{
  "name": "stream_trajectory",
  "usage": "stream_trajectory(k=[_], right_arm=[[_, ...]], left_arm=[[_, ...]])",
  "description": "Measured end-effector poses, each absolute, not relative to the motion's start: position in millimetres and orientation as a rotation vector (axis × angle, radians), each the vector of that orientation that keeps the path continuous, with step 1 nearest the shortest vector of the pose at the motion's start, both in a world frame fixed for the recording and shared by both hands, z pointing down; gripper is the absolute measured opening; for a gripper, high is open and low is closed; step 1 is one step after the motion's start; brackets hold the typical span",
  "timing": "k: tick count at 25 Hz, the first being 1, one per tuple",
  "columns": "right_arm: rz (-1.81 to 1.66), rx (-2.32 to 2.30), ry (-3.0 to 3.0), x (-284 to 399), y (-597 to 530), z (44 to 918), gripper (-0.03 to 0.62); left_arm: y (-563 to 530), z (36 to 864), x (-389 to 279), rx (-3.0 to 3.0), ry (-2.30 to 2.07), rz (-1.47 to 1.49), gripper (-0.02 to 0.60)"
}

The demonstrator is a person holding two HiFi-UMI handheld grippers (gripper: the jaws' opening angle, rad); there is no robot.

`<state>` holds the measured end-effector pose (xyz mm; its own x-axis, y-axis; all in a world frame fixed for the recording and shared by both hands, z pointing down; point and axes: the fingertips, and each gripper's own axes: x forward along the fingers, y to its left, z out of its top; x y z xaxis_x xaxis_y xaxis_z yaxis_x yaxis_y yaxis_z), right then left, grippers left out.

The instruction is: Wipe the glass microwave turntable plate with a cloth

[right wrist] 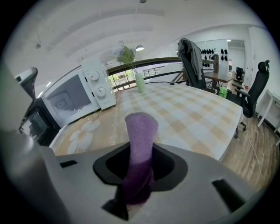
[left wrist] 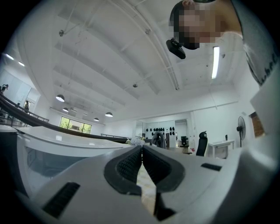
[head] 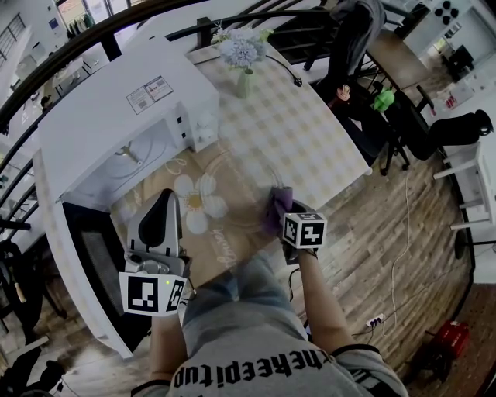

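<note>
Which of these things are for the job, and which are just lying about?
For the job: cloth, in the right gripper; glass plate, faint on the table; microwave, door open.
Lying about: flower vase; jacket; office chair.

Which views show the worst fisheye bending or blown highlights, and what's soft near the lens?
Head view: heavy barrel distortion, the railing bows into an arc; light is even. Left gripper view: black vignette at the corners, ceiling strip light blown out, left hand-held gripper body soft up close. Right gripper view: purple cloth lit at its tip, shadowed low between the jaws.
</note>
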<state>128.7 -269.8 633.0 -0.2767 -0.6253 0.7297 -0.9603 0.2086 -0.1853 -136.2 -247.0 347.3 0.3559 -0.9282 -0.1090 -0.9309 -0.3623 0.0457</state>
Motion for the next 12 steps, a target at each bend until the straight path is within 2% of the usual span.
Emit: stream_trajectory(k=[12], right_arm=[[0.998,1.583,-2.022,128,-268,618,0.115]], left_arm=[[-237,335,-136,-2.555,1.741,0.193,0.011]])
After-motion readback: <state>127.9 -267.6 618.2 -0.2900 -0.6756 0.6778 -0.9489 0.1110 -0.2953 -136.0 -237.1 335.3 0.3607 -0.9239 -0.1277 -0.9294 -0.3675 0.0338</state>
